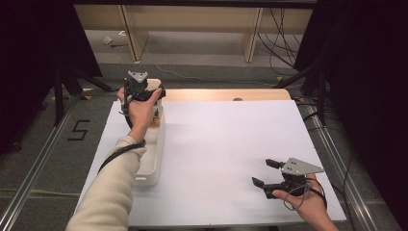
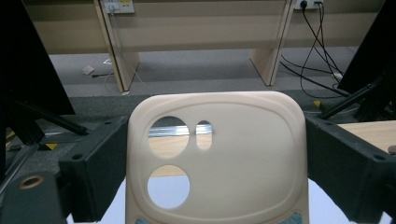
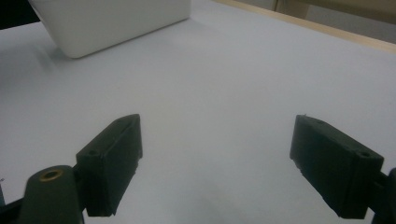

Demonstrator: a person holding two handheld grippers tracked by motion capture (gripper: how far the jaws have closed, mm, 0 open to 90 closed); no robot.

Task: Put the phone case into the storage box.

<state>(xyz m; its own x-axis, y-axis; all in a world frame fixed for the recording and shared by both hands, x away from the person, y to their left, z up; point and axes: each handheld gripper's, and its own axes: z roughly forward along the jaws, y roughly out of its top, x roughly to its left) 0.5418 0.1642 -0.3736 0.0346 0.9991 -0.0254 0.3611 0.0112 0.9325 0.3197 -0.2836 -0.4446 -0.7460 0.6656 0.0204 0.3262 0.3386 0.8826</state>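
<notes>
So my left gripper [image 2: 215, 172] has its two black jaws clamped on the side edges of a beige plastic board [image 2: 219, 158] with rounded corners, held upright with its top edge at 12 o'clock in the left gripper view. It has three cutouts on its left half: a big round hole, a small slot just beside it, and another round hole below them. The bottom of the board is cut off by the frame edge, and there are two bluish patches down there that I can't make out. From the high view, my left hand [image 1: 139, 108] covers most of the board, so only a sliver of beige pokes out above the far end of the white bin [image 1: 153, 159], which sits along the table's 9 o'clock edge. What's inside the bin under my hand is hard to tell, just some brownish bits. My right gripper [image 1: 263, 173] is down at the 5 o'clock corner of the white table [image 1: 221, 144], jaws spread wide with nothing between them, pointing toward the bin. Only readable writing: a black "5" marked on the floor [image 1: 79, 130] left of the table.
</notes>
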